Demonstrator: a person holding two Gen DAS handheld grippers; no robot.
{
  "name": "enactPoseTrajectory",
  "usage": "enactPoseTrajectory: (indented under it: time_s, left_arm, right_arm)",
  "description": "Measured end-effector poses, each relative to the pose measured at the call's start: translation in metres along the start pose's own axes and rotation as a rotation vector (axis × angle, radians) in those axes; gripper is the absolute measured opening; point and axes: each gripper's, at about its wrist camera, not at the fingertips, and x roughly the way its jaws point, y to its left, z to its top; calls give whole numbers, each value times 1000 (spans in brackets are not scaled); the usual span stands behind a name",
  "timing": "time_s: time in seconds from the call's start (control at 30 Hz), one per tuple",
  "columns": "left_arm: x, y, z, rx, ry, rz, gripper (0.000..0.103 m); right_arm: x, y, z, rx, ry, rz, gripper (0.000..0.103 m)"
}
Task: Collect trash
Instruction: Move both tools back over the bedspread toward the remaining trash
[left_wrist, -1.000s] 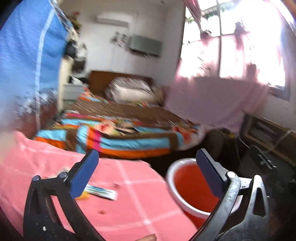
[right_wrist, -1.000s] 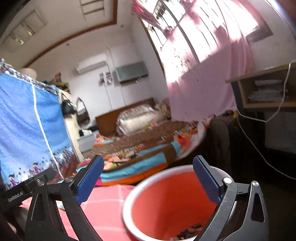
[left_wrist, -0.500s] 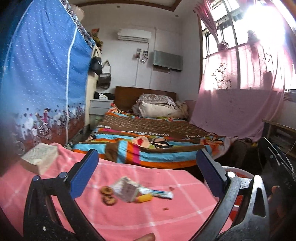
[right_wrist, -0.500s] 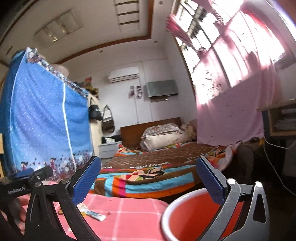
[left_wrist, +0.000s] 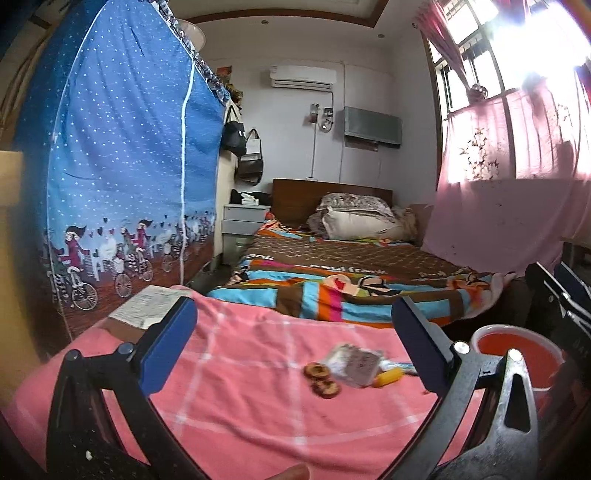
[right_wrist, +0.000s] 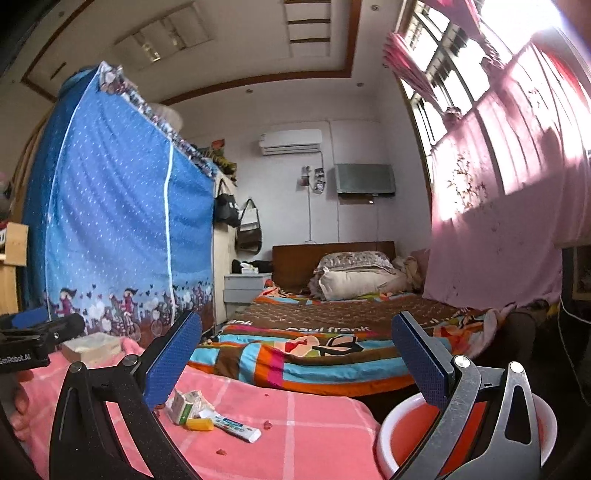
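Observation:
Trash lies on a pink checked tablecloth (left_wrist: 240, 398): a crumpled packet (left_wrist: 354, 365), two brown round pieces (left_wrist: 321, 378), a small yellow piece (left_wrist: 386, 377) and a white tube (right_wrist: 234, 430). The packet (right_wrist: 186, 402) and yellow piece (right_wrist: 199, 424) also show in the right wrist view. A red bucket with a white rim (left_wrist: 517, 354) stands off the table's right edge; it shows in the right wrist view (right_wrist: 402, 439) too. My left gripper (left_wrist: 293, 339) is open and empty above the table, short of the trash. My right gripper (right_wrist: 295, 363) is open and empty, over the table's right end beside the bucket.
A book-like box (left_wrist: 147, 314) lies at the table's far left. A blue fabric wardrobe (left_wrist: 122, 177) stands on the left. A bed with a striped blanket (left_wrist: 332, 288) lies beyond the table. Pink curtains (left_wrist: 509, 184) hang on the right.
Both grippers have swung left and up, away from the bucket. The trash pile has come into view in front of both. Both stay open.

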Motion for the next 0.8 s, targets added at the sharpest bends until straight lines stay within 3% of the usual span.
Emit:
enactPoseTrajectory:
  time_s: [0.27, 0.6, 0.73, 0.8]
  left_arm:
    - [21, 6, -11, 12, 69, -22, 103]
    - [72, 7, -32, -6, 342, -86, 103]
    - [87, 5, -42, -3, 440, -131, 102]
    - [93, 1, -46, 8, 484, -148, 93]
  right_arm:
    - [22, 17, -14, -70, 57, 31, 103]
    - [69, 10, -36, -41, 324, 92, 102]
    - [82, 4, -44, 3, 427, 117, 90]
    - [92, 1, -51, 30, 499, 134, 79]
